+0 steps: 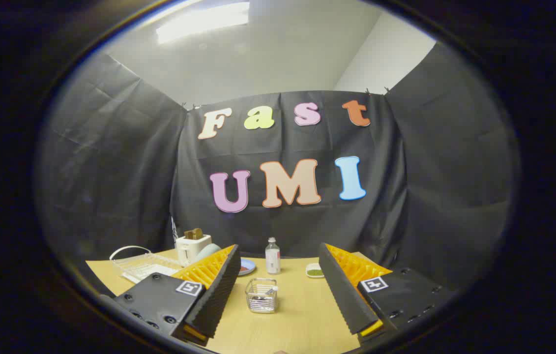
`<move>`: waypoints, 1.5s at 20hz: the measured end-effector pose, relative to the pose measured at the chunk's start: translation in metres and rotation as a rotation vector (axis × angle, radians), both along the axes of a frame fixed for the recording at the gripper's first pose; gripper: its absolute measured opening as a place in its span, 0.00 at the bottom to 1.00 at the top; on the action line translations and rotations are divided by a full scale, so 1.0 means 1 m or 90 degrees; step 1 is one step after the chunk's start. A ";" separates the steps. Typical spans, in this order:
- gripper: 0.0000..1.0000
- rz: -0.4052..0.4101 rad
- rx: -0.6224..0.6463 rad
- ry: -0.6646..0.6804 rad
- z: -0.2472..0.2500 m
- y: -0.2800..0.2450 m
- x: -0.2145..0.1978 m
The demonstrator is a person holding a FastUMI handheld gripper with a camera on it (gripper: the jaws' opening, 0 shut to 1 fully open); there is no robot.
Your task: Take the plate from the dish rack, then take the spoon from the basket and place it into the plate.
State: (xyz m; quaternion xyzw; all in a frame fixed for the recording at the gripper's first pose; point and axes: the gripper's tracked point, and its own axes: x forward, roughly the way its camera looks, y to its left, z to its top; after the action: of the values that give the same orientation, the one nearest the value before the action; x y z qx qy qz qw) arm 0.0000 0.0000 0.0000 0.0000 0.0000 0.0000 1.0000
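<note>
Trouble could be met at the dish rack [141,264], off left beyond the spread, empty claw [278,295], where the plate cannot be made out, while the basket [261,295] between the fingers could be knocked

Dish rack [141,263]: white wire, sits at the far left of the wooden table, beside a toaster. Basket [261,295]: small wire mesh, upright, mid-table, in line with the gap between the fingers; dark contents inside, too small to identify as the spoon.
</note>
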 end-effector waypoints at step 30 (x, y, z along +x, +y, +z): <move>1.00 -0.052 0.009 0.035 -0.011 -0.024 -0.001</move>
State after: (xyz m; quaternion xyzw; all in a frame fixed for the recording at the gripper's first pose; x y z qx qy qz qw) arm -0.0008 -0.0240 -0.0114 0.0067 0.0276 -0.0405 0.9988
